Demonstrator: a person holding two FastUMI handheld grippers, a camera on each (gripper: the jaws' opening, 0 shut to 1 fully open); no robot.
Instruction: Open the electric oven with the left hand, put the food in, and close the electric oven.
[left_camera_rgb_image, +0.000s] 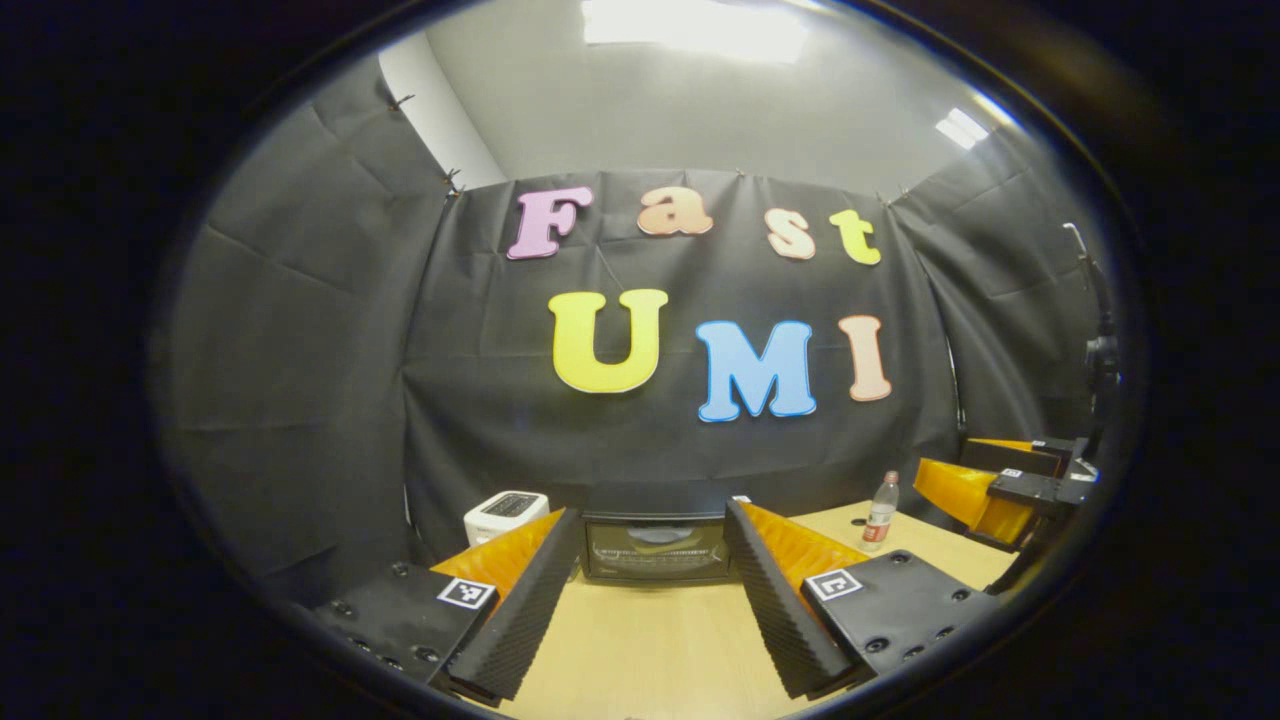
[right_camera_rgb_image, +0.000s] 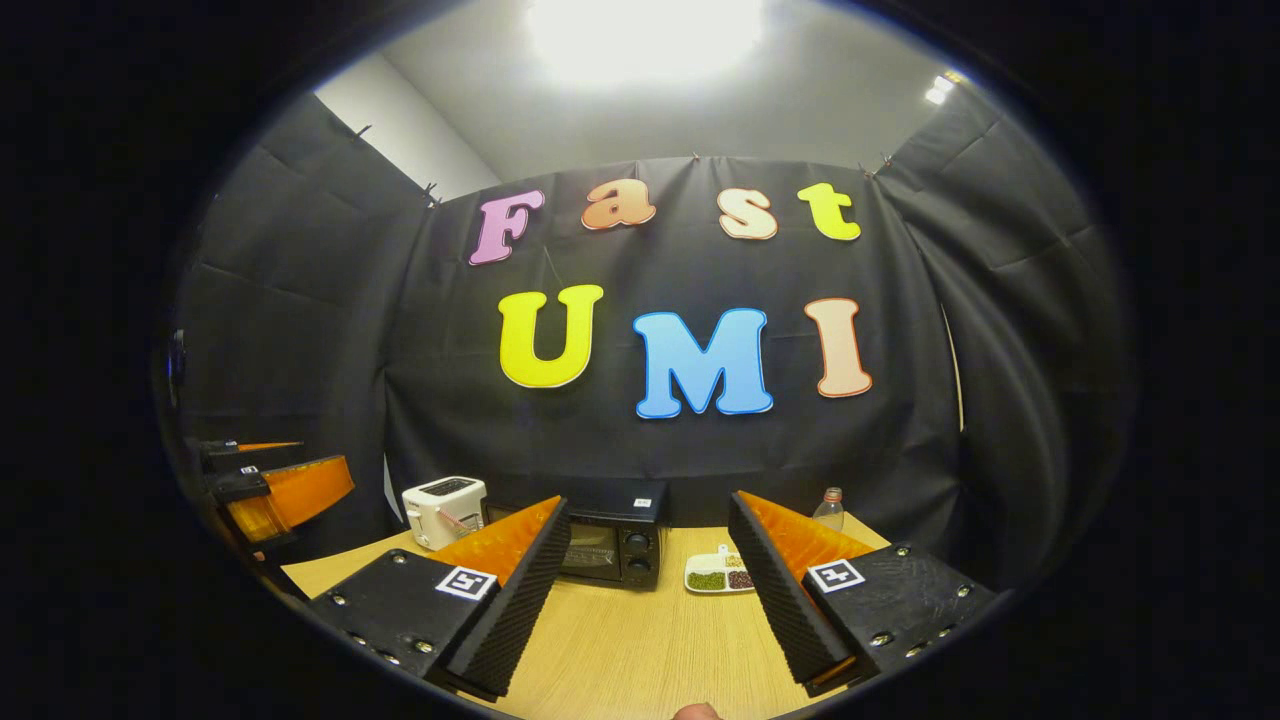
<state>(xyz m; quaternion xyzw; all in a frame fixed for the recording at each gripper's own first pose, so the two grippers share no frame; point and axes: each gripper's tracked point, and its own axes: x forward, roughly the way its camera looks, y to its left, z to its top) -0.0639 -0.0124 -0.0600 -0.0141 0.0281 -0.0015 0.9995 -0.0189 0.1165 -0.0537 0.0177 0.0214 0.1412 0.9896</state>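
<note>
We see a pale wooden table (right_camera_rgb_image: 640, 640) before black cloth walls, the closed oven (left_camera_rgb_image: 656, 545) at twelve o'clock from our wide-open, empty left gripper (left_camera_rgb_image: 650, 600), and the food tray (right_camera_rgb_image: 720, 575) at twelve o'clock between the spread, empty right gripper (right_camera_rgb_image: 650, 600).

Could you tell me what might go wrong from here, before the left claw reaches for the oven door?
1. The oven is shut and both claws are open and well back from it, so a rushed approach could miss the door.
2. The bottle stands upright beside the oven; a swinging arm could topple it.
3. The food tray could tip when lifted.
</note>
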